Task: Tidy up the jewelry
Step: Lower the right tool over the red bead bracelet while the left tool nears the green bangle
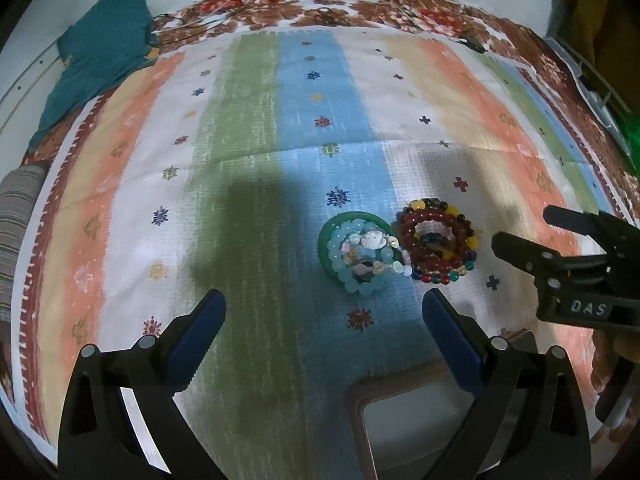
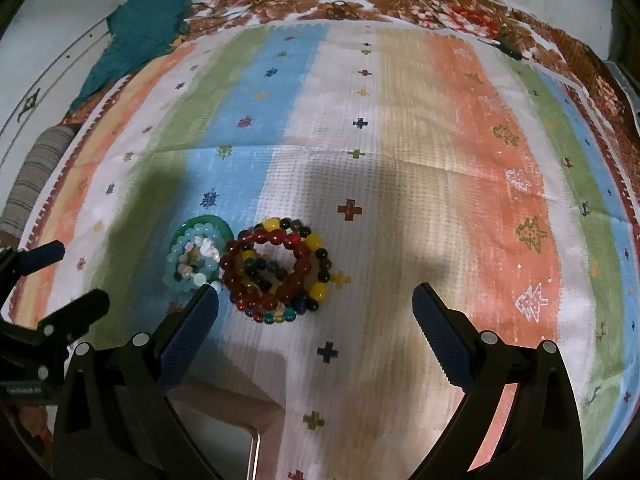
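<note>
Two piles of bracelets lie side by side on the striped mat. The left pile has a green bangle (image 1: 362,216) (image 2: 208,221) with pale blue bead bracelets (image 1: 362,286) (image 2: 176,270) and a shell bracelet on it. The right pile holds dark red and multicoloured bead bracelets (image 1: 436,246) (image 2: 276,270). My left gripper (image 1: 324,314) is open and empty, just in front of the piles. My right gripper (image 2: 316,304) is open and empty, its left finger beside the red pile. Each gripper shows at the edge of the other's view (image 1: 520,236) (image 2: 68,284).
A wooden-framed tray (image 1: 360,396) (image 2: 240,416) lies at the near edge below the grippers. A teal cloth (image 1: 100,56) (image 2: 140,28) lies at the far left corner. A striped roll (image 1: 16,220) (image 2: 32,176) sits at the left edge. The floral blanket (image 1: 360,4) borders the mat.
</note>
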`<state>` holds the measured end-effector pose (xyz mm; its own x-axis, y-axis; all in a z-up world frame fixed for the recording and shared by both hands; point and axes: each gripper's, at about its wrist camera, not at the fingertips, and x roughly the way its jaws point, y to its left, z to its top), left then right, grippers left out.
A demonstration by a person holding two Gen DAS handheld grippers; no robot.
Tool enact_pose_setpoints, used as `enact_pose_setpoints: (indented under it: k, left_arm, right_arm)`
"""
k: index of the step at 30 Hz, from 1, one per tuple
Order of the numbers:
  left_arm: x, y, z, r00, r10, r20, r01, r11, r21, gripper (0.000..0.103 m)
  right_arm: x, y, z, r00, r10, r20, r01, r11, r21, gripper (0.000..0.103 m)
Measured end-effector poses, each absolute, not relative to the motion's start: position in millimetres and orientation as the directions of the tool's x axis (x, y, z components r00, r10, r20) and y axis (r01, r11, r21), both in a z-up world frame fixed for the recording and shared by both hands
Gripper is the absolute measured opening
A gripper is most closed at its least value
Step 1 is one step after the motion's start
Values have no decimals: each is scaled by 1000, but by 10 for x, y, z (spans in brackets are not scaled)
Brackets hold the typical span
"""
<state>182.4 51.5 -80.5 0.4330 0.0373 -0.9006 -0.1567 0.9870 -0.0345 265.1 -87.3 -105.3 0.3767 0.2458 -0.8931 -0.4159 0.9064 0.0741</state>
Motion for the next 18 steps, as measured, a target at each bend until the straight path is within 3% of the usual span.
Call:
enact_pose_setpoints:
  k: [18]
  left_arm:
    - [1937,524,-953,399,30,-917,-117,993,-18,96]
  right_arm:
    - [2872,-660,-1229,328,232,-916,-397,914,89,98]
